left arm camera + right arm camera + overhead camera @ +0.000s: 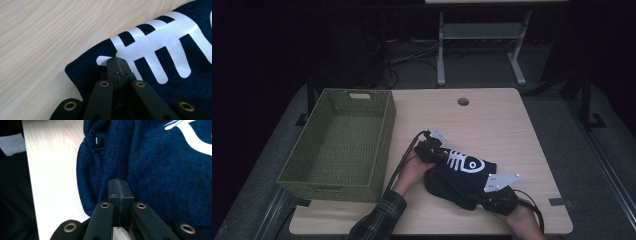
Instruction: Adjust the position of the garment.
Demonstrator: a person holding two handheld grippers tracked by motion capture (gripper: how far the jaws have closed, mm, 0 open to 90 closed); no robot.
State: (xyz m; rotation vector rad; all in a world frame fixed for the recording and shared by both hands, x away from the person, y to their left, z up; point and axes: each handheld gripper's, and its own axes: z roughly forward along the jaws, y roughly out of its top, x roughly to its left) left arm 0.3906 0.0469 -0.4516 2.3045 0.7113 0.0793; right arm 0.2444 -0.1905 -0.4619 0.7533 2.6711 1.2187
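Note:
A dark navy knitted garment [458, 176] with a white fish-skeleton print lies bunched on the wooden table [497, 120], near its front. My left gripper [435, 151] is at the garment's far left end. In the left gripper view its jaws are pressed together at the edge of the garment [82, 71], beside the white print [160, 42]. My right gripper [484, 198] is at the near right end, under its grey plate [501, 181]. Its jaws are closed where the garment [162, 170] creases, near a dark button [99, 142].
A green woven basket [384, 140] with nothing in it stands on the table's left side, close to my left hand. A round cable hole [463, 101] sits near the far edge. Beyond the table, on the floor, are the legs of another table [441, 50].

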